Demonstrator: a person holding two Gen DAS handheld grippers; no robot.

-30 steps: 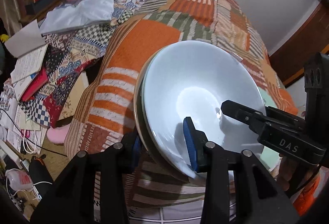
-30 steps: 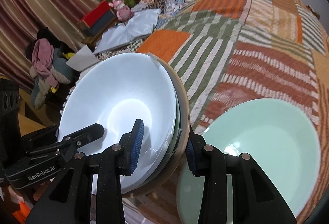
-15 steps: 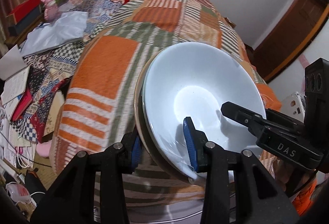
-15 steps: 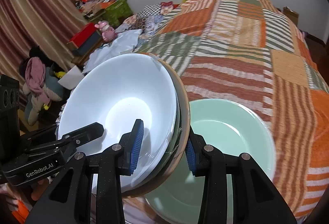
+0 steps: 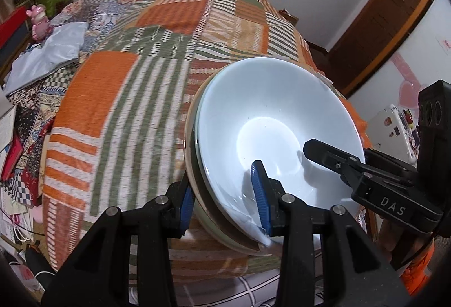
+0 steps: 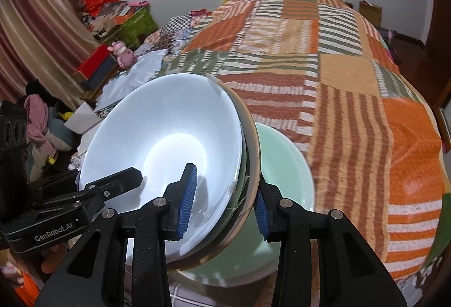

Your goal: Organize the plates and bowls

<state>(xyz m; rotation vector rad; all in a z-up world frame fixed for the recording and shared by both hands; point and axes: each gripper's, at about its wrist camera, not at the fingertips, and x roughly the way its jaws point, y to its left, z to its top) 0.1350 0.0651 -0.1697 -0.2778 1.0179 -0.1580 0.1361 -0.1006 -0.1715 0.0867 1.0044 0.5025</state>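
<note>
A stack of nested bowls hangs tilted above the bed, with a white bowl (image 5: 276, 115) (image 6: 169, 123) on top and a beige outer bowl (image 5: 188, 137) (image 6: 253, 143) underneath. My left gripper (image 5: 224, 197) is shut on the stack's left rim, one blue pad inside the white bowl and one outside. My right gripper (image 6: 224, 201) is shut on the opposite rim in the same way. Each view also shows the other gripper's black finger (image 5: 321, 149) (image 6: 121, 180) inside the bowl. A pale green plate (image 6: 284, 166) lies on the quilt, partly hidden under the stack.
The patchwork quilt (image 5: 126, 81) (image 6: 352, 81) covers the whole bed. Left of the bed lie a grey-blue bag (image 5: 48, 56), a pink toy (image 6: 122, 53), a red box (image 6: 95, 67), books and cables. A wooden door (image 5: 380, 33) stands at the right.
Both grippers have carried the stack sideways across the bed, rolling slightly. The green plate, earlier in the open beside the stack, now lies mostly beneath it. Both grips are unchanged.
</note>
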